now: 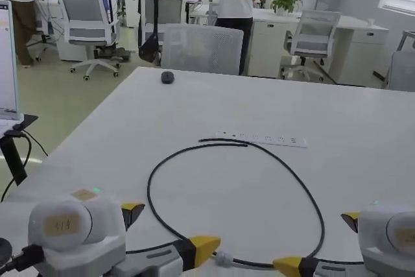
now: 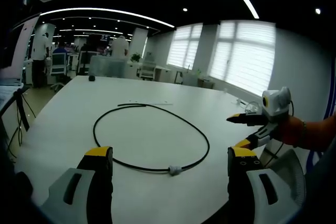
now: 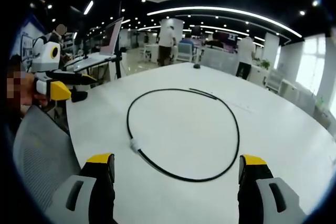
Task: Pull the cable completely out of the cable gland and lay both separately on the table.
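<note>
Black cable (image 1: 224, 141) in loop on white tabletop (image 1: 233, 199), white gland (image 1: 224, 259) on one end. Left tongs (image 2: 170, 153), right tongs (image 3: 177, 159) wide open, holding nothing.

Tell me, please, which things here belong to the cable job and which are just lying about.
For the job:
cable
cable gland, on one end of it
left hand-held gripper, open
right hand-held gripper, open

Just lying about:
power strip on the table
mouse near the far edge
office chair behind it
</note>
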Motion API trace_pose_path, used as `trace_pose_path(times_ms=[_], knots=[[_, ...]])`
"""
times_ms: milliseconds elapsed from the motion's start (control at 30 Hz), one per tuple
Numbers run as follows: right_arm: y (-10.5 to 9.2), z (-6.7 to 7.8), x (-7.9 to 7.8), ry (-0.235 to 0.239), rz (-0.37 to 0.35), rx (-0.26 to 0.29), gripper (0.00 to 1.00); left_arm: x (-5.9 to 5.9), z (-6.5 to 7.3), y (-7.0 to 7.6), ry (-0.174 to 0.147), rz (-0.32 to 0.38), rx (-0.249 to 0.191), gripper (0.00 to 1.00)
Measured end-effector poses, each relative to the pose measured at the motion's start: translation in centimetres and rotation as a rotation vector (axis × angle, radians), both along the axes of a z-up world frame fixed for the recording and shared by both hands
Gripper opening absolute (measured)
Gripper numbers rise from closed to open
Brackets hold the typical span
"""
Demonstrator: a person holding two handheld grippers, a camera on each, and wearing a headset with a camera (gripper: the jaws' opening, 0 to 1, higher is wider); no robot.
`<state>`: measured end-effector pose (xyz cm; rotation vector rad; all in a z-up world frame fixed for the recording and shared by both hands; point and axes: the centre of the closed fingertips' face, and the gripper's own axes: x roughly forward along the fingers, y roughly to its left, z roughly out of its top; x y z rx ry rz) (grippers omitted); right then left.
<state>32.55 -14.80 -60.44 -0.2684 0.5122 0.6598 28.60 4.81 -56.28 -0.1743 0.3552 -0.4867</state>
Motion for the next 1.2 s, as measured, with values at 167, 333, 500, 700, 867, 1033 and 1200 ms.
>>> trace_pose_path(times_ms=[167, 333, 500, 700, 867, 1033, 1200], knots=[[-0.17, 0.0, 0.07, -0.001, -0.007, 0.001, 0.99, 0.04, 0.01, -0.12, -0.001, -0.002, 0.001, 0.9], [-0.21, -0.04, 0.09, 0.0, -0.008, 0.003, 0.99, 0.07, -0.02, -0.24, -0.001, -0.003, 0.002, 0.9], [-0.32, -0.11, 0.14, 0.001, -0.014, 0.009, 0.99, 0.1, -0.06, -0.41, 0.001, -0.007, 0.006, 0.9], [-0.47, -0.27, 0.07, 0.003, -0.02, 0.013, 0.99, 0.11, -0.23, -0.55, 0.002, -0.01, 0.011, 0.9], [-0.33, -0.44, 0.04, 0.006, -0.021, 0.017, 0.99, 0.17, -0.33, -0.69, 0.006, -0.015, 0.015, 0.9], [-0.39, -0.62, 0.03, 0.008, -0.021, 0.016, 0.99, 0.1, -0.38, -0.74, 0.006, -0.017, 0.016, 0.9], [-0.48, -0.78, -0.09, 0.009, -0.019, 0.015, 0.99, -0.06, -0.54, -0.85, 0.009, -0.019, 0.016, 0.9]])
